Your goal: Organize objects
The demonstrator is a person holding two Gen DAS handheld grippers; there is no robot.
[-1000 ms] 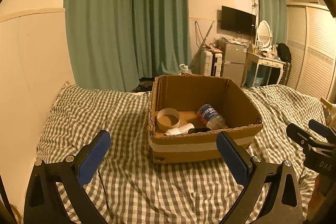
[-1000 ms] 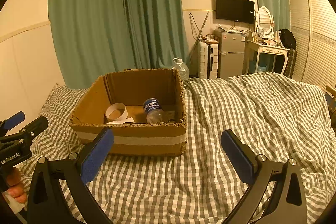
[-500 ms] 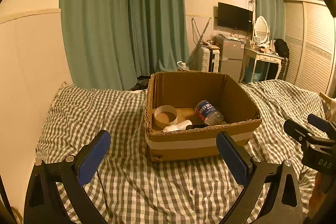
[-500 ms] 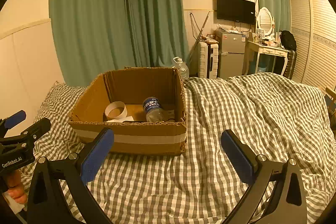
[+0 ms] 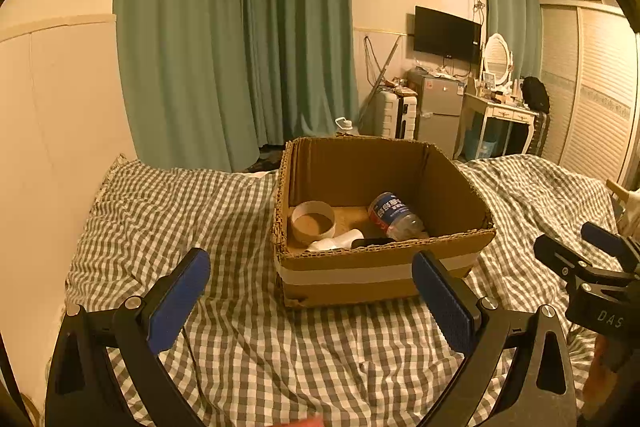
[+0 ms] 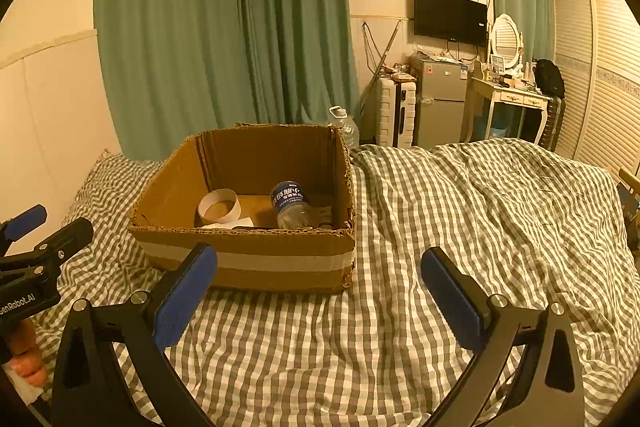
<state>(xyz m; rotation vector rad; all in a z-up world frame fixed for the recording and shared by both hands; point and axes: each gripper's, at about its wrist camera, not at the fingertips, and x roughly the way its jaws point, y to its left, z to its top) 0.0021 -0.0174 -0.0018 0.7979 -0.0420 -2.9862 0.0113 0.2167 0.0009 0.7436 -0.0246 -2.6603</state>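
Observation:
An open cardboard box (image 5: 380, 271) (image 6: 248, 259) stands on a bed with a checked cover (image 5: 160, 219) (image 6: 480, 219). Inside lie a tape roll (image 5: 312, 221) (image 6: 219, 207), a plastic water bottle (image 5: 394, 217) (image 6: 290, 205) on its side, a small white object (image 5: 334, 241) and a dark object (image 5: 372, 242). My left gripper (image 5: 310, 297) is open and empty, in front of the box. My right gripper (image 6: 318, 293) is open and empty, in front of the box's right corner. Each gripper also shows at the edge of the other's view.
Green curtains (image 6: 240, 27) hang behind the bed. A white wall panel (image 5: 48, 131) runs along the left. A suitcase (image 6: 396, 117), small fridge (image 6: 440, 103), dressing table (image 6: 508, 99) and sliding wardrobe (image 6: 600, 75) stand beyond the bed at the right.
Both grippers have drawn back and risen slightly, so the box sits a little lower and farther in both views. Both stay open and empty.

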